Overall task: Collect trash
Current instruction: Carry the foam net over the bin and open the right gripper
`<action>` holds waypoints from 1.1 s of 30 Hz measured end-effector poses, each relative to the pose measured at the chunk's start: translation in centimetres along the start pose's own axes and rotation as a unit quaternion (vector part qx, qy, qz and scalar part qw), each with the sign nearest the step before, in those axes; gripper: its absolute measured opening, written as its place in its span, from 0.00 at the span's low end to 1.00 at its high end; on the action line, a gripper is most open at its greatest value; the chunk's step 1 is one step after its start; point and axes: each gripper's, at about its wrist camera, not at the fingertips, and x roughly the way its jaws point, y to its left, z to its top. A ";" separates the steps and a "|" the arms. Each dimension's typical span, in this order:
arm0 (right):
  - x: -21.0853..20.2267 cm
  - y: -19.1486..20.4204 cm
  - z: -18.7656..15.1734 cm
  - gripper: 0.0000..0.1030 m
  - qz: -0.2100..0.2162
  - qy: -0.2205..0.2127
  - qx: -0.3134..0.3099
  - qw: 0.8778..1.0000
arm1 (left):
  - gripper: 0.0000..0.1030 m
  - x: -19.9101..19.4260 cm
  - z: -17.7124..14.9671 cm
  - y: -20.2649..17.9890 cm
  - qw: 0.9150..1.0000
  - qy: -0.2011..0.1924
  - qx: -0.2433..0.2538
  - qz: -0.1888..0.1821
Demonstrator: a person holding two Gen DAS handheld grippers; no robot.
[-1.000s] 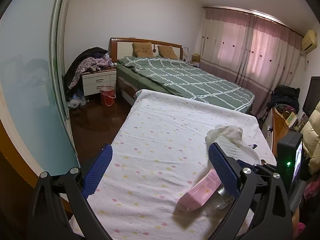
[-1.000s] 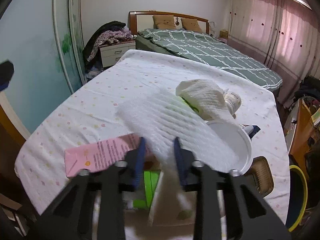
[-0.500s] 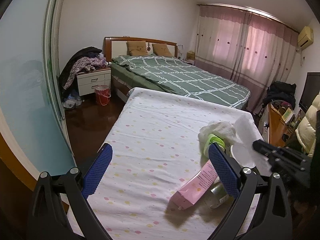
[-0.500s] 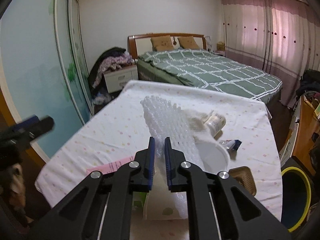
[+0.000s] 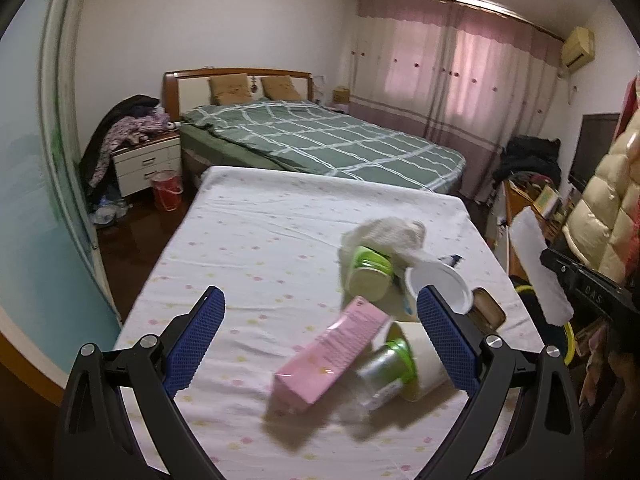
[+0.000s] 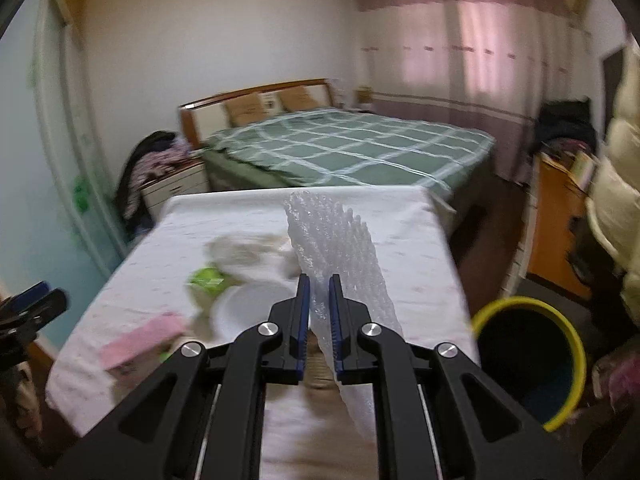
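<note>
My right gripper [image 6: 319,284] is shut on a sheet of bubble wrap [image 6: 336,240] and holds it up over the table's right side; the sheet also shows at the right edge of the left wrist view [image 5: 536,264]. A yellow-rimmed bin [image 6: 528,360] stands on the floor to the lower right. My left gripper [image 5: 320,308] is open and empty above the table. On the spotted tablecloth [image 5: 260,248] lie a pink carton [image 5: 332,356], a green-lidded jar [image 5: 384,368], a white cup [image 5: 424,364], a green tub [image 5: 368,272], a white lid [image 5: 438,284] and a crumpled tissue [image 5: 384,232].
A green checked bed [image 5: 320,144] stands behind the table. A nightstand [image 5: 148,160] heaped with clothes and a red bucket [image 5: 168,192] are at the left. A desk and a padded jacket [image 5: 600,208] crowd the right side.
My right gripper has lifted the bubble wrap off the pile and swung right, bringing the yellow bin into view. My left gripper has shifted slightly and stays open.
</note>
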 end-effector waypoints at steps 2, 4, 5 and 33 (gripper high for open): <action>0.3 -2.8 -0.3 0.09 -0.031 0.002 0.021 0.999 | 0.93 0.5 -0.1 -1.1 1.000 0.004 0.009 -0.007; 0.7 -5.7 -0.8 0.09 -0.059 0.008 0.042 0.997 | 0.93 1.1 -0.1 -2.1 1.000 0.009 0.017 -0.014; 0.9 -6.8 -1.0 0.09 -0.068 0.011 0.051 0.996 | 0.93 1.4 -0.1 -2.6 1.000 0.011 0.021 -0.017; 4.8 -19.9 -6.5 0.19 -0.137 0.070 0.174 0.973 | 0.93 6.7 0.7 -9.7 0.994 0.059 0.079 -0.046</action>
